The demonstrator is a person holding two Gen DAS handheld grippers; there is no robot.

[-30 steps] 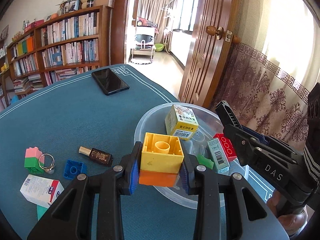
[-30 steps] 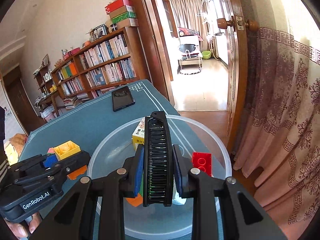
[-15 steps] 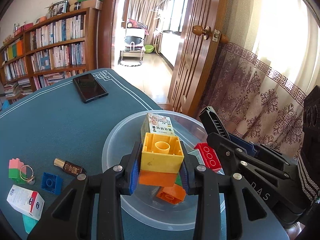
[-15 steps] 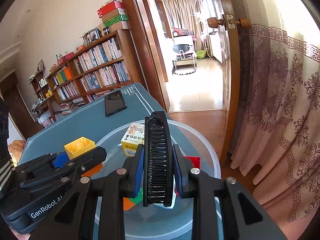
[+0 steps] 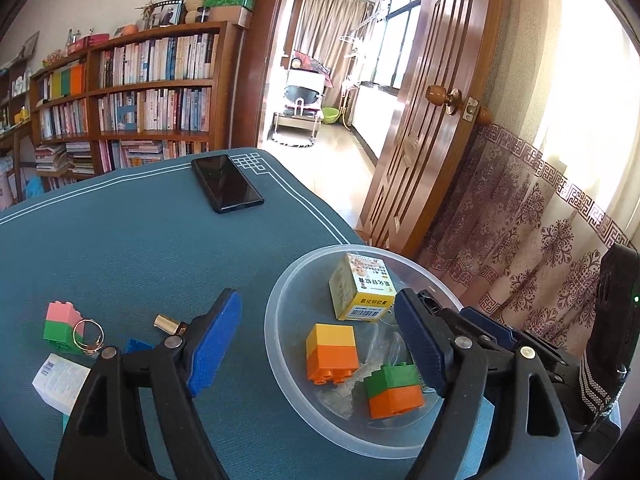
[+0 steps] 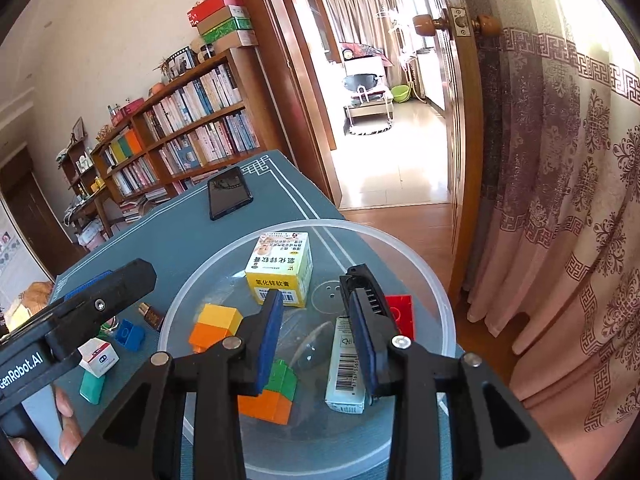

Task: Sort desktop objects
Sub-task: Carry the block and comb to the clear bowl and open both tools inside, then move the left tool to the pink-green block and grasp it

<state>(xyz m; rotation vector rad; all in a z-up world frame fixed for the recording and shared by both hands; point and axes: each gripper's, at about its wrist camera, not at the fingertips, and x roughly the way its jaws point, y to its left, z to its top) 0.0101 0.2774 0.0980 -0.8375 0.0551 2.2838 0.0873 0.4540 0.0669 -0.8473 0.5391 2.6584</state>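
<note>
Left gripper [image 5: 316, 344] jaws are opening, nothing between them; the yellow-and-orange block [image 5: 331, 353] is seen lying in the clear bowl [image 5: 280, 304], at its left side. Right gripper [image 6: 316, 340] jaws are opening too, the black comb [image 6: 366, 294] leaning on the right pad. Both should be lifted clear before withdrawal.

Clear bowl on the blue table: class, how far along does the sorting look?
Done: the yellow box, yellow-orange block and green-orange block lie in the clear bowl. In hand: the left gripper is opening, nothing between its fingers; the right gripper is opening with the black comb between its fingers. Left: the pink-green block, ring, blue brick, small bottle and white box lie on the table.
</note>
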